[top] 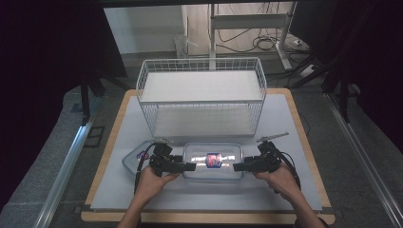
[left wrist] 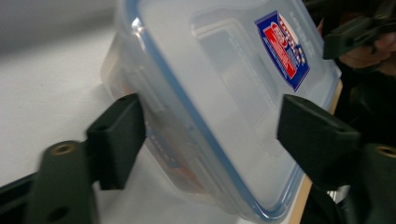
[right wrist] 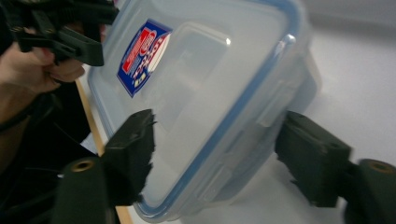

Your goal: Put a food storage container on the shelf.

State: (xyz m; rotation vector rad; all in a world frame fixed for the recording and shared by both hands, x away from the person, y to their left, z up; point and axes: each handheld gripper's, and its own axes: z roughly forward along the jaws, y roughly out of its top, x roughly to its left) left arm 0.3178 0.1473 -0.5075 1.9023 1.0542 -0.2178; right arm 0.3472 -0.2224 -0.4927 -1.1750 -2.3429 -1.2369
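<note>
Clear lidded container [top: 212, 161], blue seal, red-blue sticker, between both grippers' spread fingers [left wrist: 116, 140].

red, white and blue brand sticker [left wrist: 282, 49] on the clear lid of the plastic container [top: 212, 161]; lettering too blurred to read. same sticker seen in the right gripper view, unreadable there too.

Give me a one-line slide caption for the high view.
Two hand-held tongs, left and right, flank a lidded clear plastic food container on the grey mat, before a white wire two-tier shelf.
</note>
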